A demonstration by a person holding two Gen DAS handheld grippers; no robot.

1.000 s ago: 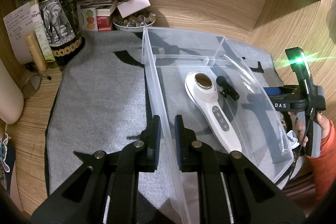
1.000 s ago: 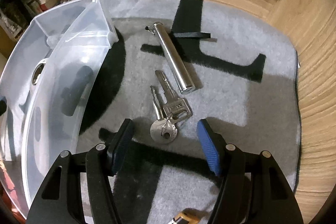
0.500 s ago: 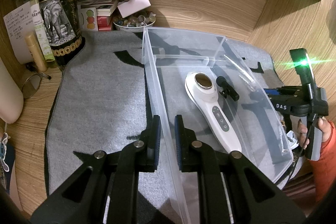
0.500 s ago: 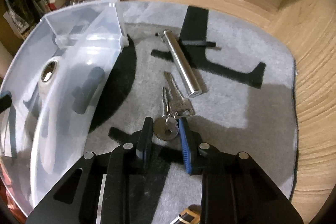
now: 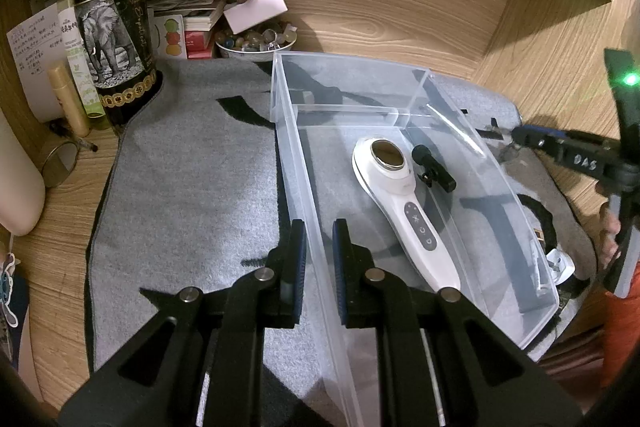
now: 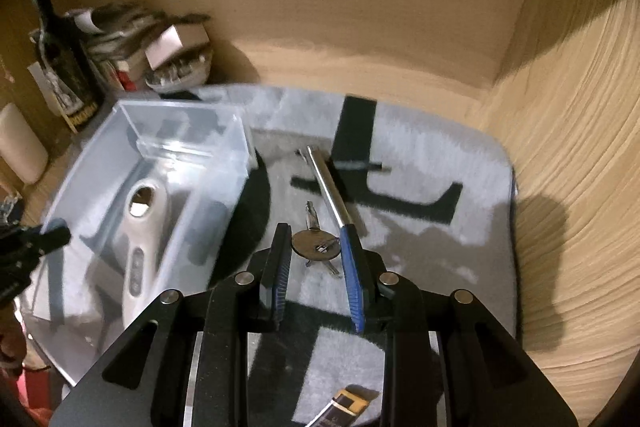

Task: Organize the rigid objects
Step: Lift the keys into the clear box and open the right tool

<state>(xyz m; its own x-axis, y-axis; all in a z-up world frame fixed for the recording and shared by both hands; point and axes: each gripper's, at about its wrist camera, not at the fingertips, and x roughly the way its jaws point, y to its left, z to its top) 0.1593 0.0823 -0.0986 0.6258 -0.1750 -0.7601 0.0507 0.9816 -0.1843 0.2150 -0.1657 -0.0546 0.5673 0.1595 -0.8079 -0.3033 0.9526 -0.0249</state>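
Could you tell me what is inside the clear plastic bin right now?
The clear plastic bin holds a white handheld device and, beside it, a small black clip microphone. The far compartment beyond the divider looks empty. The left gripper's fingers hide part of the near end.

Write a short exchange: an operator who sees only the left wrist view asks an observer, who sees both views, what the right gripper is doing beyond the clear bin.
Operator: My view shows the right gripper only from the side. Is anything in it?
Observer: Yes. The right gripper has just closed its jaws on the keys, pinching the round head of one key.
Operator: Is anything left out there to collect?
Observer: A shiny metal tube lies on the grey mat beyond the keys, outside the clear bin.
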